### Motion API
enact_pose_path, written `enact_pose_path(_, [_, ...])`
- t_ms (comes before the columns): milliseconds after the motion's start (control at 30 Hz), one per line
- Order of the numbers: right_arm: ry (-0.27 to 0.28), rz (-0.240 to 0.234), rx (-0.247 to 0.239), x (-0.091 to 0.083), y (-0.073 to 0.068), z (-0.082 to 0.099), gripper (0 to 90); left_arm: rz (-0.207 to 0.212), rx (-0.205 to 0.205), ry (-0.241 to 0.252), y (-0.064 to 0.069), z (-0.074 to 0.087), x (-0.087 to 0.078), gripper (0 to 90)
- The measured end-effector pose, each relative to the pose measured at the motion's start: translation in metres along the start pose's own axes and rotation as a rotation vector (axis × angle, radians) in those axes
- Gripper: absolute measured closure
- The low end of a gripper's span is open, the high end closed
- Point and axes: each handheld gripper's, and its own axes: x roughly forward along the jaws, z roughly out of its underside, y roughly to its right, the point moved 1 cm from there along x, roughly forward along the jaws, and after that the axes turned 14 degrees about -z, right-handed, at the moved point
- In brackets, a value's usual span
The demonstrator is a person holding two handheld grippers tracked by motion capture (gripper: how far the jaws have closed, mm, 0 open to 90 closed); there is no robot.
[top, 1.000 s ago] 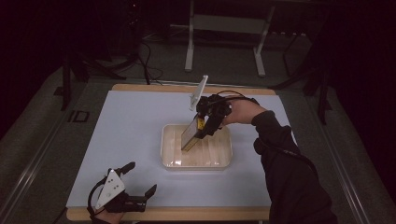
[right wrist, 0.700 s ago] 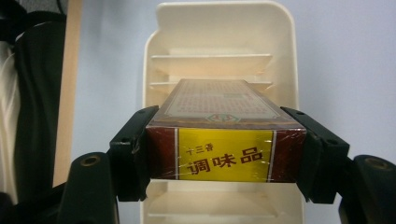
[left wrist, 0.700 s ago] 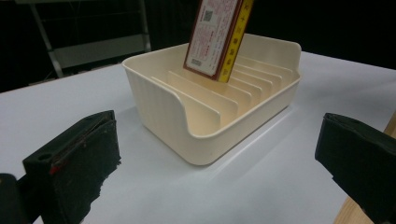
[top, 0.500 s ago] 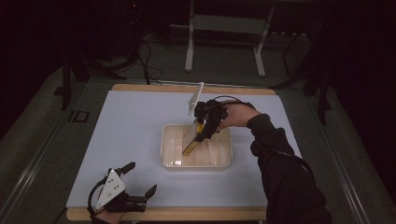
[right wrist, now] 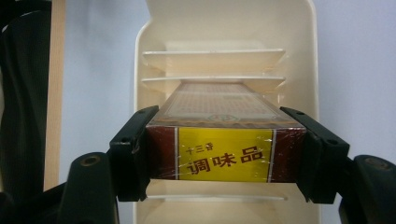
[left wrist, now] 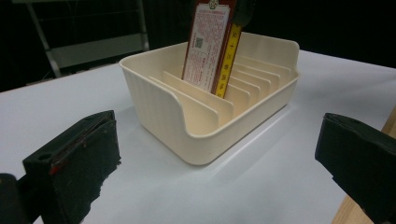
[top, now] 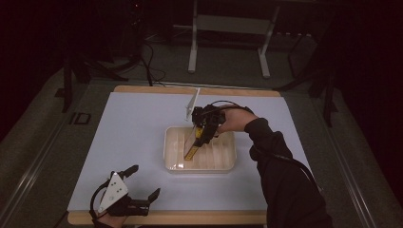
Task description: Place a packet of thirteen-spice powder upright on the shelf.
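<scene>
Lowering the seasoning box (right wrist: 225,140) into a slot of the cream rack (top: 228,162) at table centre, the right gripper (top: 203,129), jaws clamped on it, should next seat then release it; left gripper (top: 142,190), at seven o'clock, rests with jaws apart.

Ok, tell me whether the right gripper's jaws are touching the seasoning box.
Touching. In the right gripper view the right gripper has both black jaws pressed flat against the two ends of the seasoning box, with no gap on either side.

On the seasoning box (right wrist: 224,151) I read "调味品" in dark red on its yellow end panel, with smaller "十三香" above; the side's fine print stays illegible.
</scene>
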Motion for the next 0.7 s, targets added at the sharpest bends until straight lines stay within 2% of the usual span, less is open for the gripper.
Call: enact_pose_path(700, [-0.023, -0.006, 0.015, 0.023, 0.01, -0.014, 31.6, 0.015, 0.004, 0.003, 0.001, -0.001, 0.002, 0.0])
